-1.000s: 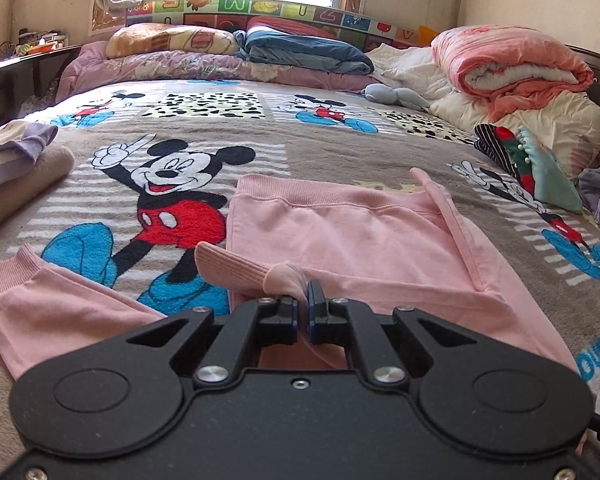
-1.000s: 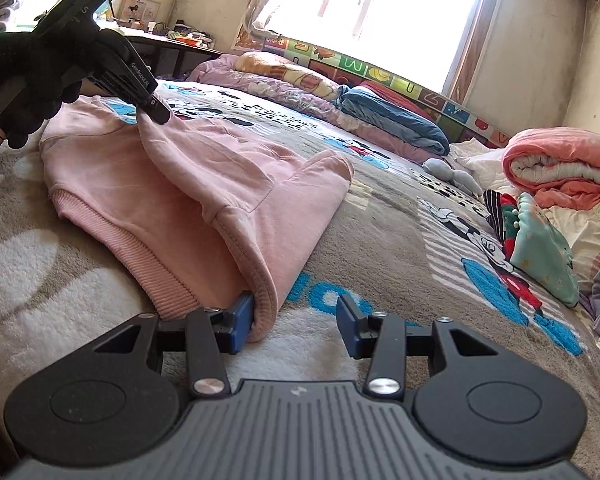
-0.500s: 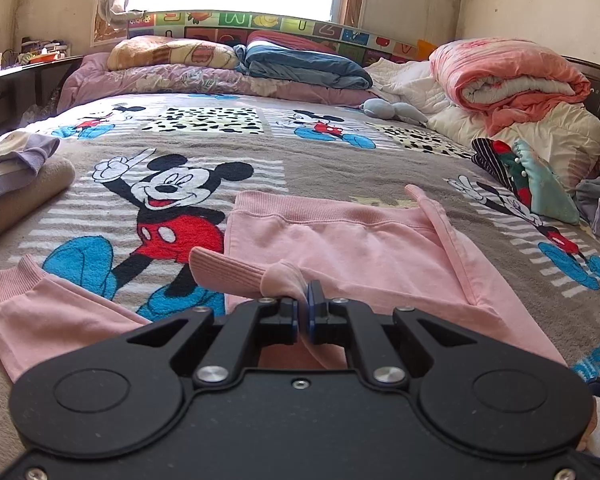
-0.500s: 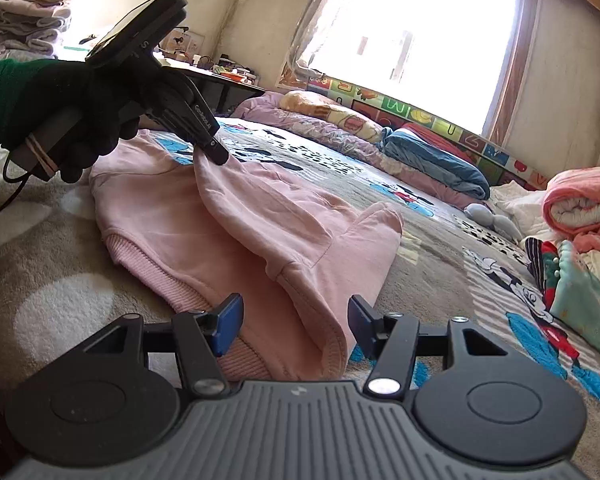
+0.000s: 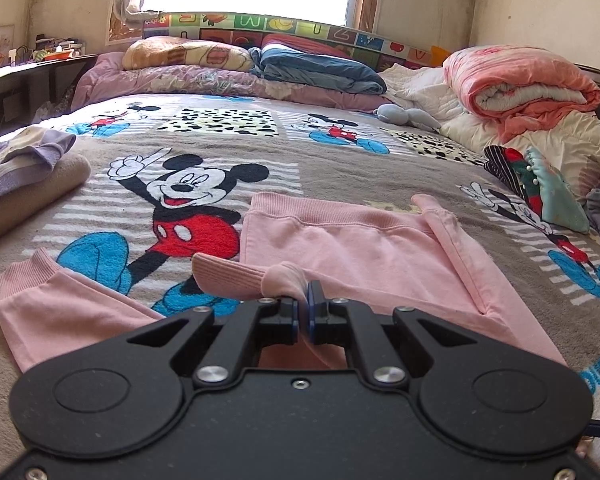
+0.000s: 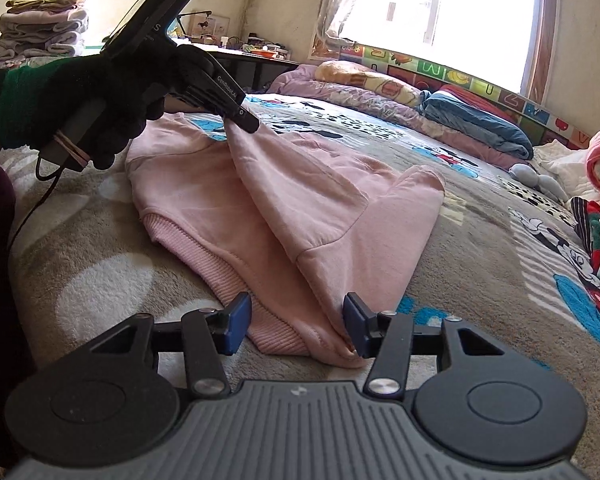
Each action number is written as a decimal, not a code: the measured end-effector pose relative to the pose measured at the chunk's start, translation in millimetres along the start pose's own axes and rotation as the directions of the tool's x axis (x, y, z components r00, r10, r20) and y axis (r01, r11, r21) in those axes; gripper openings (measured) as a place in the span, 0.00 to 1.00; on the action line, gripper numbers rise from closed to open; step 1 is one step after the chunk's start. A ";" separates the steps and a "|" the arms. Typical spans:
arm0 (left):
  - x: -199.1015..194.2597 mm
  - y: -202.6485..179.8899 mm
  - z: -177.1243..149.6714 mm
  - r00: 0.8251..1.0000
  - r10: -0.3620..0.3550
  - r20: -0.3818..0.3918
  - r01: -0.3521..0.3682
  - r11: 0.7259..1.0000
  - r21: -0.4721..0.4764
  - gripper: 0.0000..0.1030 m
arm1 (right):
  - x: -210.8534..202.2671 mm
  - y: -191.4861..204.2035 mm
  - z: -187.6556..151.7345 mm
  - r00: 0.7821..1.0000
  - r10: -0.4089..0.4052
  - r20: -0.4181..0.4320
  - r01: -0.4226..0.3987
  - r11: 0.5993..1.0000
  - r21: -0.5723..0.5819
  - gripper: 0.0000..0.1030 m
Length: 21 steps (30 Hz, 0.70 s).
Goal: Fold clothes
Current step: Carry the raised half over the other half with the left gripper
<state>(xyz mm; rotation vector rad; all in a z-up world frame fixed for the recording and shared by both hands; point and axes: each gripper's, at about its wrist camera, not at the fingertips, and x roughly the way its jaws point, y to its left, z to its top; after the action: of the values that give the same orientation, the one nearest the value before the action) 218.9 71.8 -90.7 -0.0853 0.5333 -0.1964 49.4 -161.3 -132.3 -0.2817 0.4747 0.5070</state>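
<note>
A pink sweatshirt (image 5: 364,248) lies on the Mickey Mouse blanket (image 5: 204,168). My left gripper (image 5: 303,304) is shut on the sweatshirt's sleeve near its ribbed cuff (image 5: 228,276) and holds it above the body of the garment. In the right wrist view the left gripper (image 6: 249,124) lifts that sleeve over the sweatshirt (image 6: 300,208). My right gripper (image 6: 296,322) is open, its fingers on either side of the sweatshirt's near corner at the ribbed hem (image 6: 228,264). The other sleeve (image 5: 56,312) lies flat at the left.
Folded clothes (image 5: 24,168) sit at the blanket's left edge. Pillows and quilts (image 5: 236,60) line the far end under the window. A rolled pink quilt (image 5: 528,84) and loose clothes (image 5: 540,184) lie at the right. A stack of folded clothes (image 6: 40,28) stands behind.
My right gripper has shifted left along the sweatshirt's near edge, so the corner now sits between its open fingers. The left gripper holds the sleeve slightly higher.
</note>
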 end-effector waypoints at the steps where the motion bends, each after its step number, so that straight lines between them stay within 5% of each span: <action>1: -0.1 0.4 -0.2 1.000 -0.003 0.000 0.003 1.000 -0.001 0.03 | -0.5 -1.0 1.3 1.000 0.006 -0.005 -0.006 1.000 -0.009 0.51; 7: 10.4 7.0 -5.2 0.997 -0.008 -0.073 0.006 0.999 -0.033 0.04 | -6.1 -3.8 5.0 0.999 0.038 -0.016 -0.038 0.999 -0.033 0.51; 13: 6.8 23.0 -2.0 0.996 -0.061 -0.068 0.049 0.985 -0.167 0.10 | -23.7 -8.5 13.4 0.997 0.020 0.076 -0.018 0.999 -0.028 0.55; 18: 3.6 39.0 -0.8 0.994 -0.091 -0.063 0.069 0.956 -0.284 0.19 | 5.5 -16.4 9.5 0.997 0.074 -0.023 -0.073 0.997 0.035 0.61; 21: 2.7 55.9 -2.1 0.990 -0.128 -0.067 0.092 0.917 -0.389 0.20 | 6.3 -10.0 10.7 0.995 0.084 -0.046 -0.085 0.996 -0.011 0.64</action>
<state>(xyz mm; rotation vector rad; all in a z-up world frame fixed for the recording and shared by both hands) 229.2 125.9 -101.2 -0.4937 0.6538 -0.2042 63.4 -163.2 -124.9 -0.2872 0.5290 0.5876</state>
